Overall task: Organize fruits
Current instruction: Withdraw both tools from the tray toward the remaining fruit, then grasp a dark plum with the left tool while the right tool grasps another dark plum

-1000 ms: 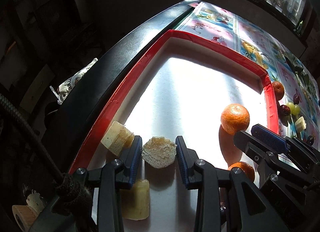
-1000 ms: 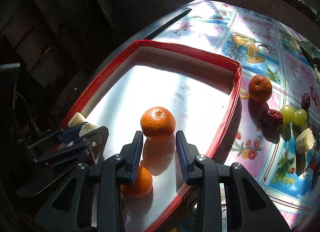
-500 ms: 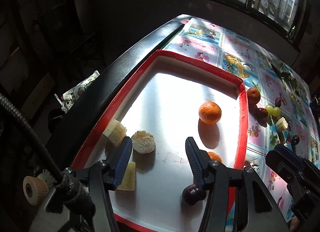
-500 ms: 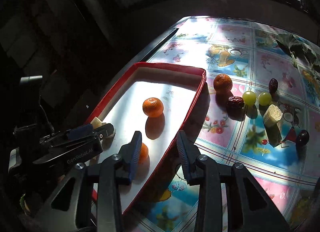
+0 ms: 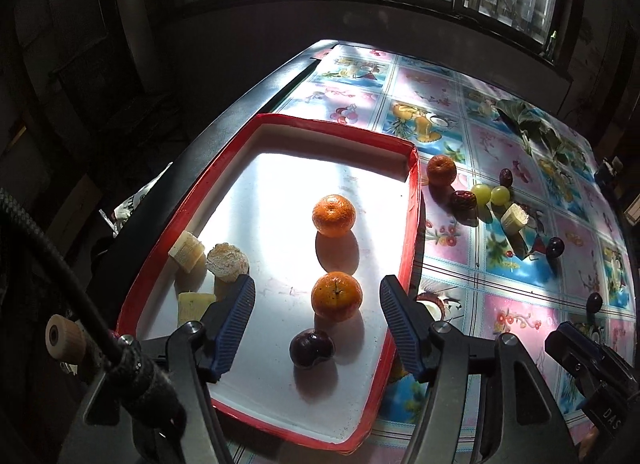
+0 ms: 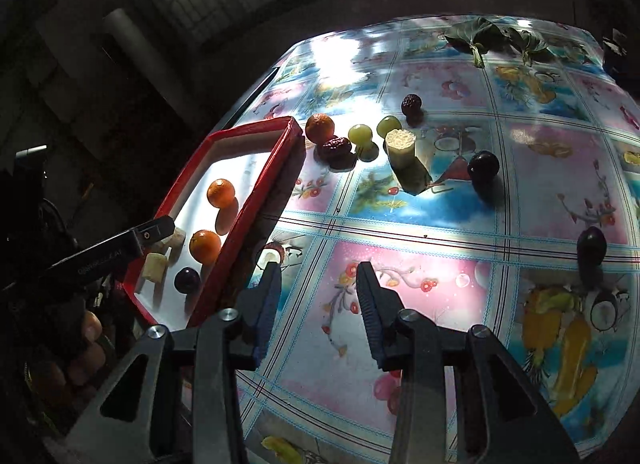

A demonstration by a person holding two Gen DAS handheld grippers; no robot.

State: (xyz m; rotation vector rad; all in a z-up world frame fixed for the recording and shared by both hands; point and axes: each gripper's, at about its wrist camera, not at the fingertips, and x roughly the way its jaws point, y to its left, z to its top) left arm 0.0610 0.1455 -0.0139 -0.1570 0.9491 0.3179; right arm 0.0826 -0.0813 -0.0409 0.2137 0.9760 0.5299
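A red-rimmed white tray (image 5: 414, 199) holds two tangerines (image 5: 334, 215) (image 5: 337, 302), a dark plum (image 5: 311, 348) and three banana pieces (image 5: 227, 260). My left gripper (image 5: 316, 296) hangs above the tray's near end. Its jaws are opening and grip nothing; the near tangerine lies on the tray below the gap. My right gripper (image 6: 318, 276) is over the flowered tablecloth (image 6: 420, 284) to the right of the tray (image 6: 256, 191), jaws opening, with nothing between them. Loose on the cloth are a tangerine (image 6: 320, 127), a red date (image 6: 336, 147), two green grapes (image 6: 360, 132), a banana piece (image 6: 400, 143) and dark plums (image 6: 483, 167).
Green leaves (image 6: 488, 37) lie at the table's far side. A dark date (image 6: 411, 103) and another plum (image 6: 592, 244) sit further right. The table's dark edge (image 5: 240, 111) runs along the tray's left. A person's fingers (image 6: 92, 328) show at the lower left.
My left gripper opened off the banana slice and drew back and up. My right gripper left the tangerine in the tray and swung right, out over the tablecloth.
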